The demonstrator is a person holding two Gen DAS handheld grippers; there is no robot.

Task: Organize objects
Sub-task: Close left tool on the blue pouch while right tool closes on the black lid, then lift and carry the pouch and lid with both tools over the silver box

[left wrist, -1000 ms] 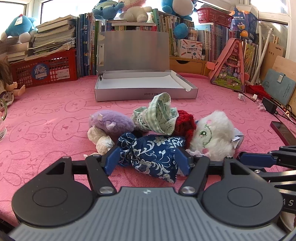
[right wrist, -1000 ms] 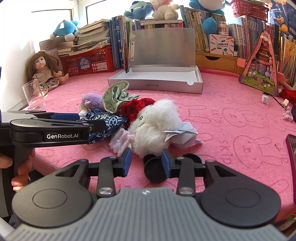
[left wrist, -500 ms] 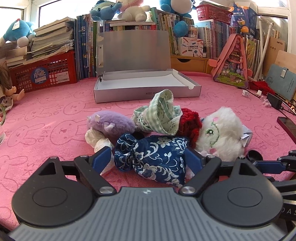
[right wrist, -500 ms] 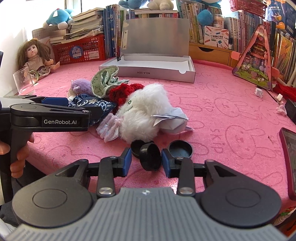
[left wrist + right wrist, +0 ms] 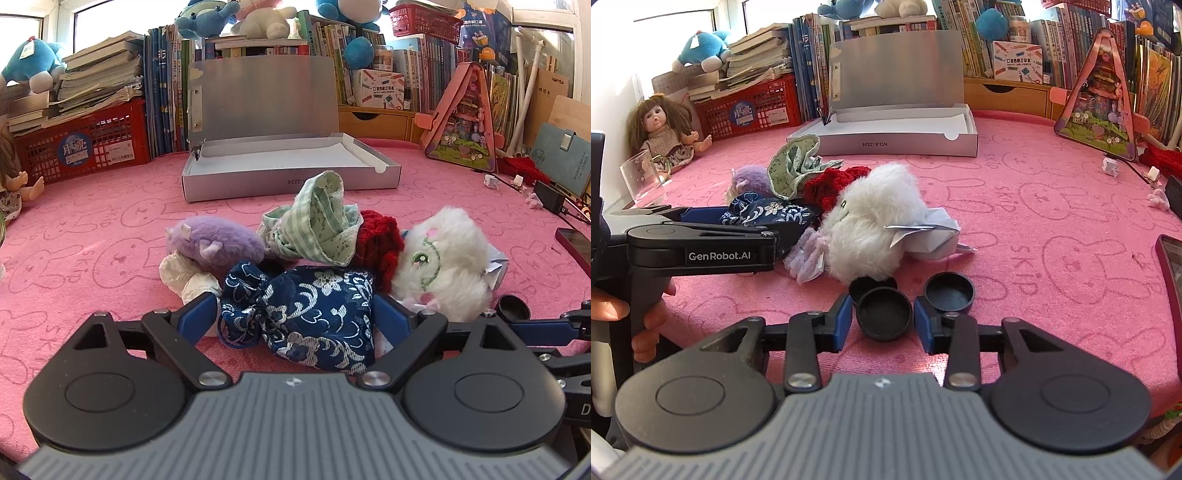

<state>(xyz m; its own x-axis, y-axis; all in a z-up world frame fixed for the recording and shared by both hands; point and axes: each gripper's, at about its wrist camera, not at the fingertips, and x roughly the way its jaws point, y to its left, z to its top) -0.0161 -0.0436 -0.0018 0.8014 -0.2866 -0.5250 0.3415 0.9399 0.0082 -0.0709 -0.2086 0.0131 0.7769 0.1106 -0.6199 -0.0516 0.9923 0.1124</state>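
Observation:
A dark blue floral pouch (image 5: 306, 314) lies on the pink cloth between the jaws of my left gripper (image 5: 293, 314). Those jaws are opening, with a gap beside the pouch. Behind the pouch are a purple plush (image 5: 218, 243), a green checked pouch (image 5: 321, 229), a red knitted piece (image 5: 380, 240) and a white fluffy plush (image 5: 447, 266). My right gripper (image 5: 884, 319) stands around a black round cap (image 5: 884, 312) that lies flat. Its jaws are opening and no longer squeeze the cap. Two more black caps (image 5: 949, 291) lie just beyond. An open silver box (image 5: 291, 181) stands farther back.
A doll (image 5: 665, 136) and a glass (image 5: 642, 181) are at the far left, next to a red basket (image 5: 85, 151). A pink triangular toy house (image 5: 461, 129) stands at the right. A phone (image 5: 1172, 266) lies at the right edge. Books and plush toys line the back.
My left jaws have spread off the blue pouch, which stays on the cloth. My right jaws closed on a black cap and tilted it, then eased off, and it now lies flat.

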